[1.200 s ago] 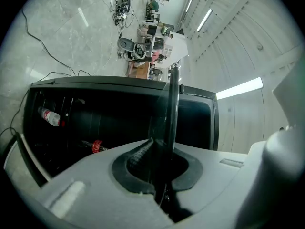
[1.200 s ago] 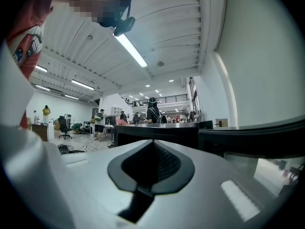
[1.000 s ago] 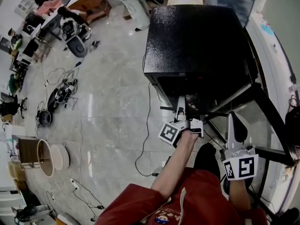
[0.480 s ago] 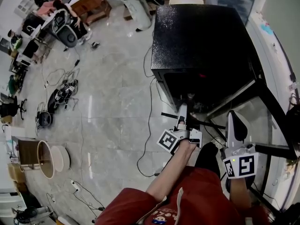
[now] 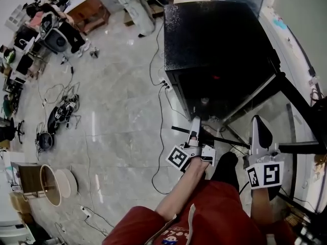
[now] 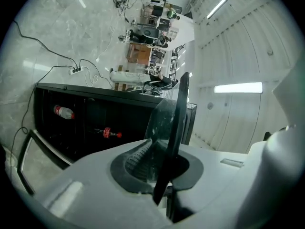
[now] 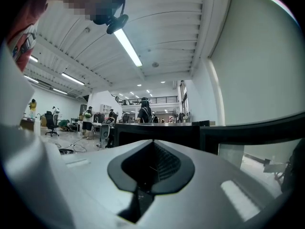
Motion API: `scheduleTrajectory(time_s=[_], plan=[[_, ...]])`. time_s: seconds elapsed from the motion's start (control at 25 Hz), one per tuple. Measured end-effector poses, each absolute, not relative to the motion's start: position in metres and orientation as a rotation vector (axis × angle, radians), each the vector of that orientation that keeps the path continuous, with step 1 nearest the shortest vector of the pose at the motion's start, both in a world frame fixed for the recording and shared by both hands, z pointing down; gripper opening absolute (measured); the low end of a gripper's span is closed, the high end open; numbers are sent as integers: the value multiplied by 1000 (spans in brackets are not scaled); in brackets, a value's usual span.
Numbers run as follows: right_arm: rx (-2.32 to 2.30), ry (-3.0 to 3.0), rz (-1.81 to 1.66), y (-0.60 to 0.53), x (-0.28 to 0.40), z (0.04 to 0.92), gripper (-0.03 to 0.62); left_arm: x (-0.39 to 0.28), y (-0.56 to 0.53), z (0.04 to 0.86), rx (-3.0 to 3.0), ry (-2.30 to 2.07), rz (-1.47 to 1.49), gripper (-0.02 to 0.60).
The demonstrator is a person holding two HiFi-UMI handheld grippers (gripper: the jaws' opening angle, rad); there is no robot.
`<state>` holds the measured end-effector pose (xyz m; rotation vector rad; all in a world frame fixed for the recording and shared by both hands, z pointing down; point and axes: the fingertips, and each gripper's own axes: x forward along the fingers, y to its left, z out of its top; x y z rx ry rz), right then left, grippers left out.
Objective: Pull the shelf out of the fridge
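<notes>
The black fridge (image 5: 214,34) stands open just ahead of both claws, with bottles (image 6: 63,112) lying inside. Its shelf (image 6: 180,104), a clear pane with a dark rim, runs edge-on through the left claw (image 5: 194,122), which is clenched on it. The shelf seems mostly clear of the cabinet. The left forearm (image 5: 189,182) reaches straight forward. To its right, the right claw (image 5: 258,126) points the same way, pressed together on nothing.

The pale grey polished stone floor (image 5: 117,111) shines, with black cables (image 5: 64,108) trailing over it. Desks (image 5: 89,6) and office chairs (image 5: 55,39) crowd the far corner. Strip lights (image 7: 127,46) run under a white ribbed ceiling (image 7: 167,27).
</notes>
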<state>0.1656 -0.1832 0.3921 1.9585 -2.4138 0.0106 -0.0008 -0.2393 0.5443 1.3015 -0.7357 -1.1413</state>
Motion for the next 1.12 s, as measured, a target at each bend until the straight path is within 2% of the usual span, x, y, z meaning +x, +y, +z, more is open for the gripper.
scheduleTrajectory(time_s=[0.56,1.12], plan=[[1977,-2384,-14,-134,165,377,-2,-24,-184,513,1299,-687,-1169,32],[1881,-2608,-8,-68,175,366,-2,-81,-81,461,1271,-851,-1407,34]])
